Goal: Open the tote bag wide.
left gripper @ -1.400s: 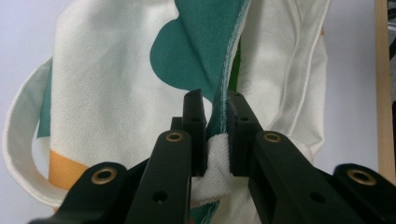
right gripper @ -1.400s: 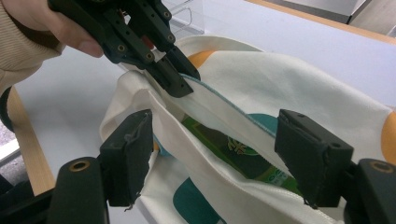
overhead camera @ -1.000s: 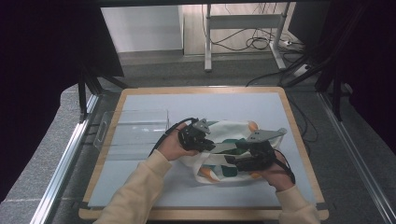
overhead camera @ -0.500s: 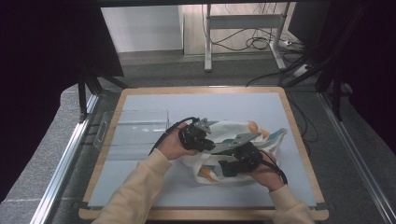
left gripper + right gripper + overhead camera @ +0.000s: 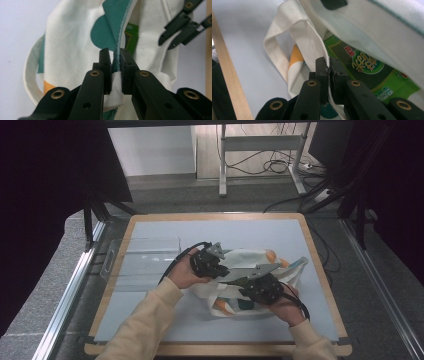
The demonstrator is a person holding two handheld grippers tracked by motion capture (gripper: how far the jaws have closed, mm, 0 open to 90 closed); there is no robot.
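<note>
A cream tote bag (image 5: 250,257) with teal and orange shapes lies on the blue-grey table top (image 5: 200,232). My left gripper (image 5: 231,271) is shut on the bag's teal-stitched rim (image 5: 117,42), and cloth is bunched between its pads (image 5: 115,62). My right gripper (image 5: 239,290) has just been closing its jaws, and they now pinch the opposite rim (image 5: 328,65). The two hold the mouth apart, and a green printed packet (image 5: 367,67) lies inside. A cream handle loop (image 5: 287,37) hangs to the left. The right gripper's jaws (image 5: 167,43) also show past the bag in the left gripper view.
A clear plastic tray (image 5: 142,260) sits on the table to the left of the bag. The table has a wooden border (image 5: 220,349), close beside my right gripper (image 5: 227,70). Cables and a metal stand (image 5: 260,160) are on the floor behind the table.
The right gripper's jaws have closed on the bag's rim near its right hand. Both hands have stayed nearly where they were, and the left gripper keeps its hold.
</note>
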